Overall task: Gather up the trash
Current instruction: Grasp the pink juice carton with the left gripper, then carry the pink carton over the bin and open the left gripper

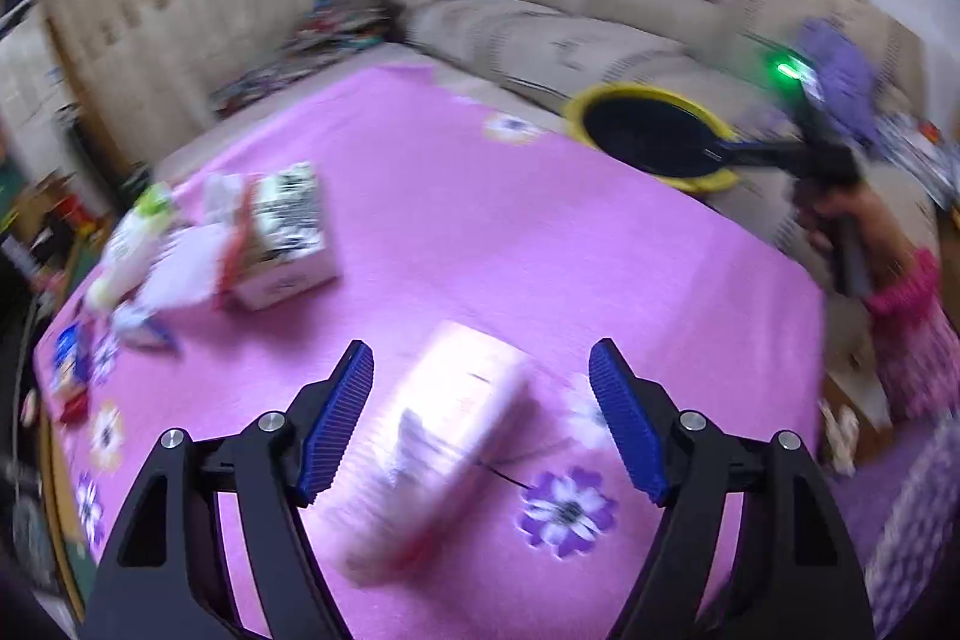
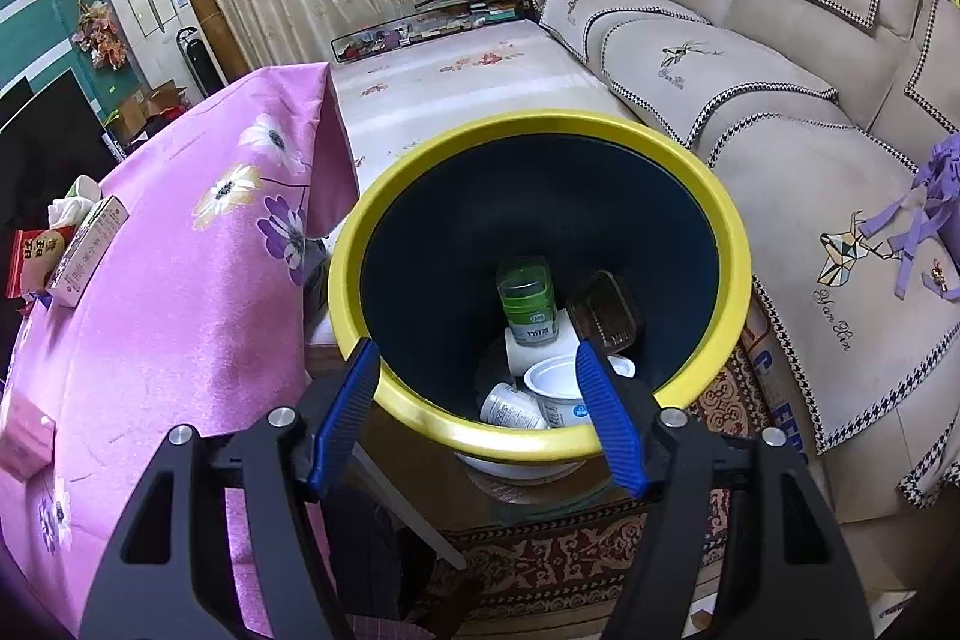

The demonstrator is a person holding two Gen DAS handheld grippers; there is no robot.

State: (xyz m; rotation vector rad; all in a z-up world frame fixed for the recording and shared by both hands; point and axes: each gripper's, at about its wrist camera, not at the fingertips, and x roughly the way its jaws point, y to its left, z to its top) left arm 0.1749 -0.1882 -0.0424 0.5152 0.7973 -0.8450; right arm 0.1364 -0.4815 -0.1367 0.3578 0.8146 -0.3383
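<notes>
My left gripper (image 1: pixel 480 418) is open above a pale pink box (image 1: pixel 438 448) that lies on the pink flowered tablecloth (image 1: pixel 480 232); the box sits between the blue pads, blurred. More trash lies at the table's left: a black-and-white printed carton (image 1: pixel 288 232) and white wrappers (image 1: pixel 162 256). My right gripper (image 2: pixel 477 412) is open and empty over the yellow-rimmed dark bin (image 2: pixel 735 244), which holds a green bottle (image 2: pixel 528 301), a clear tray (image 2: pixel 603 310) and white cups (image 2: pixel 552 391). The bin (image 1: pixel 600 100) and the right gripper also show in the left wrist view.
A beige sofa (image 2: pixel 750 58) runs behind and right of the bin. A white low table (image 2: pixel 450 76) stands beyond the bin. A patterned rug (image 2: pixel 570 550) covers the floor below. Small boxes (image 2: pixel 84 244) lie at the table's far left edge.
</notes>
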